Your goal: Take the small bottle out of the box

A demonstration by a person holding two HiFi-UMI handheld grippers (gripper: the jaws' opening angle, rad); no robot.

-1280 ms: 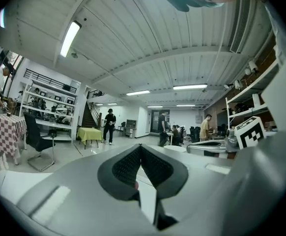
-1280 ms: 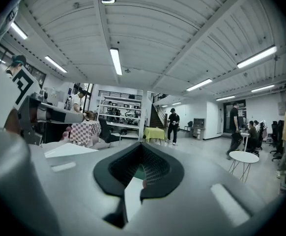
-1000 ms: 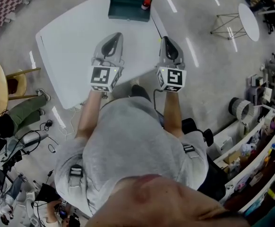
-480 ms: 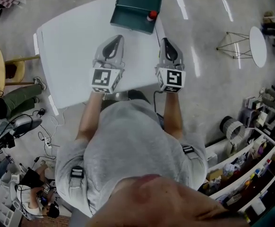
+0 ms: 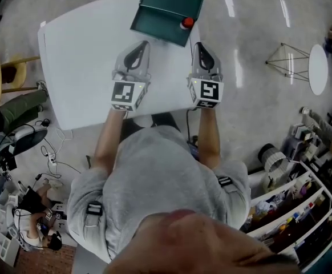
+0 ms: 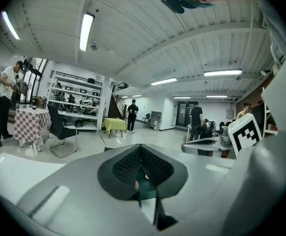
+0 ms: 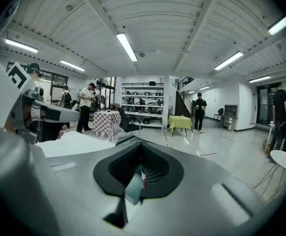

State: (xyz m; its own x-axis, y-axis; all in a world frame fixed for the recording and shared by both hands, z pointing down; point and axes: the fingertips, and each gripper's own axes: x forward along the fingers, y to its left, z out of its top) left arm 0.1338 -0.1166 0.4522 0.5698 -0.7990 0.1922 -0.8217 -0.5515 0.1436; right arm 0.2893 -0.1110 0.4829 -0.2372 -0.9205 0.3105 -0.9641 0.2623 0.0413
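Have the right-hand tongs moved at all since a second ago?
Yes. The right tongs moved forward over the white table, closer to the green box.

Our head cam looks steeply down from up high, so we get the shoulders, both arms, the white table (image 5: 80, 56) and the green box (image 5: 167, 7) up top. The other two ride on the left gripper (image 5: 141, 43) and right gripper (image 5: 201, 44), jammed right behind the jaws and facing nearly level across the room. Both of those share the checkered table (image 6: 30, 119) and the yellow table (image 6: 114, 125) out back.
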